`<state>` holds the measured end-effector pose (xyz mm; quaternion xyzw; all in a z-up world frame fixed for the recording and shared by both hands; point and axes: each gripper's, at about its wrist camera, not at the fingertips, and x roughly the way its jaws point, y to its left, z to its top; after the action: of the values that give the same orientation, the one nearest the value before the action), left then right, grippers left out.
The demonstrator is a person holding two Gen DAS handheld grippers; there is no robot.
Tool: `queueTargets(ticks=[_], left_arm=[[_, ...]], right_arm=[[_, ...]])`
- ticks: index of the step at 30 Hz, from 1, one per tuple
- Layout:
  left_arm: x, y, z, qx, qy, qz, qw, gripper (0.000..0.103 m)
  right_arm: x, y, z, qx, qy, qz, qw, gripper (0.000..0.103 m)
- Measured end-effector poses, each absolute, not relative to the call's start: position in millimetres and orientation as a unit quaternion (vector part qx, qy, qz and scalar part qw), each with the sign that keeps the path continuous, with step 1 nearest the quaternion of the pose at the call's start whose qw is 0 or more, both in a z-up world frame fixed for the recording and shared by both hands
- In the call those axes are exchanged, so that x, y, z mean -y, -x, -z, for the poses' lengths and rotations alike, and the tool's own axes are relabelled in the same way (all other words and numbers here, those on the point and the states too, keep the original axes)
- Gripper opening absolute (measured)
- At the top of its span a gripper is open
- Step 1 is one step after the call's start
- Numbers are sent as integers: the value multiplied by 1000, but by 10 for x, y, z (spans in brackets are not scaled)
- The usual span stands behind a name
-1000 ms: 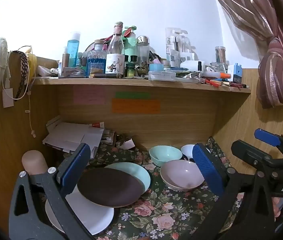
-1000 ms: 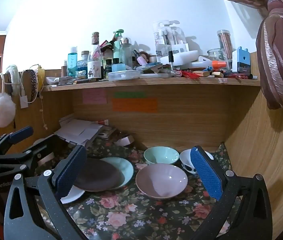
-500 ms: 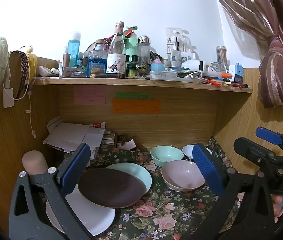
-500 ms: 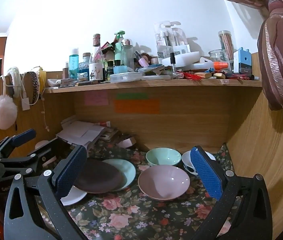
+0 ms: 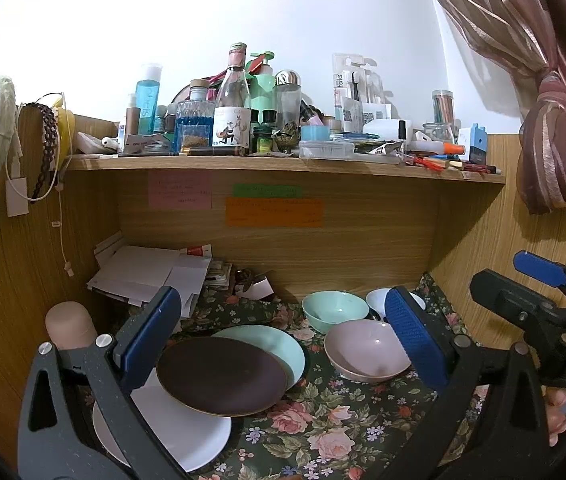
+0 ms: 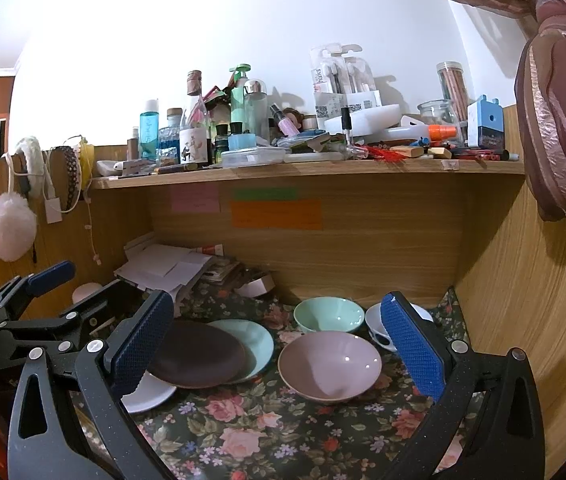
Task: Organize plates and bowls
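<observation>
Three plates overlap on the floral cloth: a dark brown plate (image 5: 221,376) (image 6: 197,354) lies on a mint plate (image 5: 279,346) (image 6: 257,340) and a white plate (image 5: 175,432) (image 6: 149,394). To their right sit a pink bowl (image 5: 365,350) (image 6: 329,364), a mint bowl (image 5: 335,310) (image 6: 329,312) and a white bowl (image 5: 379,302) (image 6: 377,320) at the back. My left gripper (image 5: 283,336) hangs open above the plates, holding nothing. My right gripper (image 6: 279,344) is open over the pink bowl, also empty.
A wooden shelf (image 5: 283,166) crowded with bottles and jars runs overhead. Loose papers (image 5: 151,276) pile up at the back left beside a beige rounded object (image 5: 69,324). Wooden walls close in both sides, and a tied curtain (image 5: 555,152) hangs on the right.
Both views have shifted only slightly; the right gripper has risen a little. Plates and bowls have not moved.
</observation>
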<state>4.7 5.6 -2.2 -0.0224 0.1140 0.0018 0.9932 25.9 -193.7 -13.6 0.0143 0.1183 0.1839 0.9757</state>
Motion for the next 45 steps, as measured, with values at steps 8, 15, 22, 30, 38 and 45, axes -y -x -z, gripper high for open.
queueTargets(ticks=[8, 15, 22, 30, 38, 45], left_arm=[[-63, -52, 4, -112, 22, -4, 993, 103], [-34, -30, 9, -110, 19, -6, 994, 103], [-33, -30, 7, -110, 19, -7, 994, 103], [-28, -43, 11, -114, 18, -7, 993, 103], [-28, -46, 14, -115, 18, -7, 993, 103], [-47, -71, 54, -119, 20, -6, 993, 103]], right_arm=[[1946, -246, 117, -117, -16, -185, 976, 103], [1950, -237, 110, -116, -17, -185, 976, 103], [1943, -228, 101, -114, -16, -186, 976, 103], [1935, -232, 109, -114, -14, -187, 976, 103], [1932, -238, 113, -115, -15, -186, 976, 103], [1925, -258, 131, -117, -15, -186, 975, 103]])
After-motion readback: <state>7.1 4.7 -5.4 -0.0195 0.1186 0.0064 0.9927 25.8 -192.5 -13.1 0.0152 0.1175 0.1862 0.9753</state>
